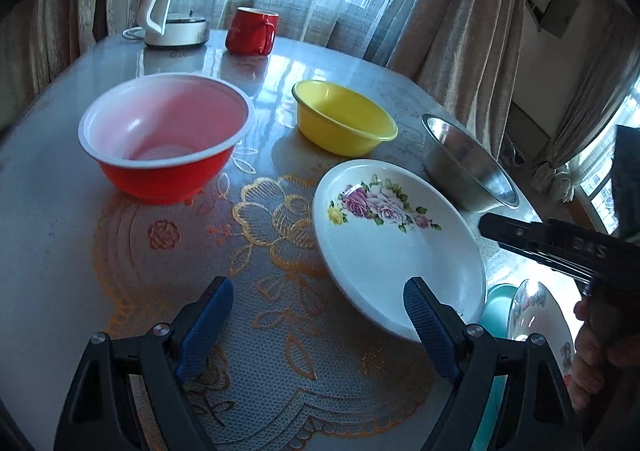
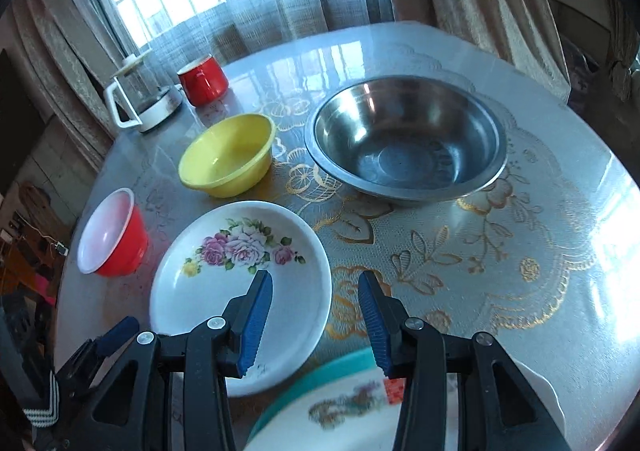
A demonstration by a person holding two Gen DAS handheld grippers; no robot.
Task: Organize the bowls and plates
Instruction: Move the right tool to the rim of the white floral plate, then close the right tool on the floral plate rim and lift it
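A white plate with roses (image 1: 396,247) (image 2: 240,283) lies flat on the table. My left gripper (image 1: 318,285) hangs open and wide at the plate's near left edge, its right pad over the rim and its left pad over bare cloth. My right gripper (image 2: 315,277) is open with the plate's right rim between its pads, neither pad pressing on it; it also shows in the left wrist view (image 1: 492,227). Around the plate stand a red bowl (image 1: 164,135) (image 2: 116,235), a yellow bowl (image 1: 344,119) (image 2: 228,159) and a steel bowl (image 1: 464,163) (image 2: 404,139).
A teal plate (image 2: 320,375) with a floral plate (image 2: 352,411) on it sits at the near edge, under the right gripper. At the far side by the curtained window stand a red mug (image 1: 252,31) and a white kettle (image 1: 172,7). A person's hand (image 1: 600,339) holds the right gripper.
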